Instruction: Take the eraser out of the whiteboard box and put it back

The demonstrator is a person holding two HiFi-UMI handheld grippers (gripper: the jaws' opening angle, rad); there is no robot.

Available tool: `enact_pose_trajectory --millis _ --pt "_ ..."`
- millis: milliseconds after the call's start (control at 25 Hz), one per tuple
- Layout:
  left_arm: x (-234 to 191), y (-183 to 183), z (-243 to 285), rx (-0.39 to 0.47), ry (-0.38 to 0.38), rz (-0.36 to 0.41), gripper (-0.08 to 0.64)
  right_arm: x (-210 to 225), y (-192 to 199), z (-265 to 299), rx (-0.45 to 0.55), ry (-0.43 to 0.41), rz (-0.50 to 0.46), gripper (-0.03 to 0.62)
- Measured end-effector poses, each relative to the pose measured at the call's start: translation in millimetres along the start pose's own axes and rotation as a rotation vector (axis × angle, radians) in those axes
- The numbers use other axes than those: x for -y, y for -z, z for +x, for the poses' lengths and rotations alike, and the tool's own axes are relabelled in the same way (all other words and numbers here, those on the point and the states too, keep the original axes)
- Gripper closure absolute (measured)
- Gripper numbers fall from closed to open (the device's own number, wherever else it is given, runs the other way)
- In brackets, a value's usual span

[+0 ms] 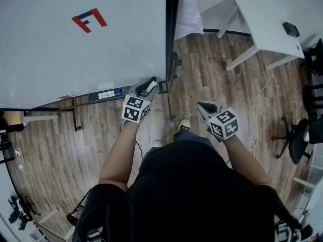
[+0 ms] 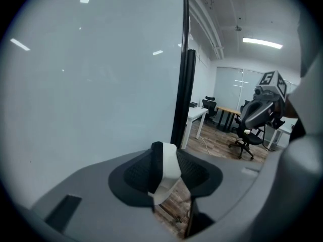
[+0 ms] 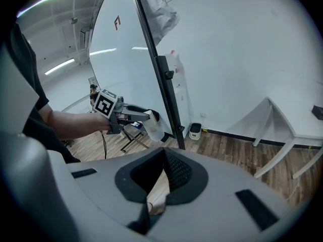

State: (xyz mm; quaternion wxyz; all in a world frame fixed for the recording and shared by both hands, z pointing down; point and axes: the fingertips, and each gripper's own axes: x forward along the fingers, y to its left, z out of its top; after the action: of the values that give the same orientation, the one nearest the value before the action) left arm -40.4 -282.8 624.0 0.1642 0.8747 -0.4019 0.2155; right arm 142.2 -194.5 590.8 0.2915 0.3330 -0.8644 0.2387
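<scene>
- Left gripper view: eraser [image 2: 170, 161] is clamped in the left tongs [image 2: 164, 171], in the air by the whiteboard's [image 2: 91, 84] right edge, near the whiteboard box [image 1: 93, 97] but outside it.
- Right tongs [image 3: 162, 168] are closed on nothing, well apart.
- Advice: line the eraser up along the box and release only once it is seated.

A dark narrow whiteboard box [image 1: 96, 96] runs under the large white whiteboard [image 1: 75, 44]. Near its right end is the left gripper [image 1: 150, 86], a black-and-white block eraser [image 2: 165, 168] between its fingers [image 2: 136, 174]; the right gripper [image 1: 204, 107] lies further right, above the wood-plank floor [image 1: 202, 64].
</scene>
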Motion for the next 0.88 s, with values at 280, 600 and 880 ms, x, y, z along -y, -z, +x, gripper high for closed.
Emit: enact_pose_trajectory --millis 280,600,880 --pt "-3.9 13.6 8.8 -0.012 -0.003 -0.008 0.405 1.1 6.4 3.2 -0.016 0.000 0.007 0.595" --pt "-6.9 27.2 18.6 -0.034 0.002 -0.021 0.405 2.9 9.9 4.4 -0.024 0.003 0.015 0.595" --pt "-4.5 26.7 21.7 -0.024 0.003 -0.015 0.405 3.1 13.2 1.9 -0.027 0.010 0.023 0.595"
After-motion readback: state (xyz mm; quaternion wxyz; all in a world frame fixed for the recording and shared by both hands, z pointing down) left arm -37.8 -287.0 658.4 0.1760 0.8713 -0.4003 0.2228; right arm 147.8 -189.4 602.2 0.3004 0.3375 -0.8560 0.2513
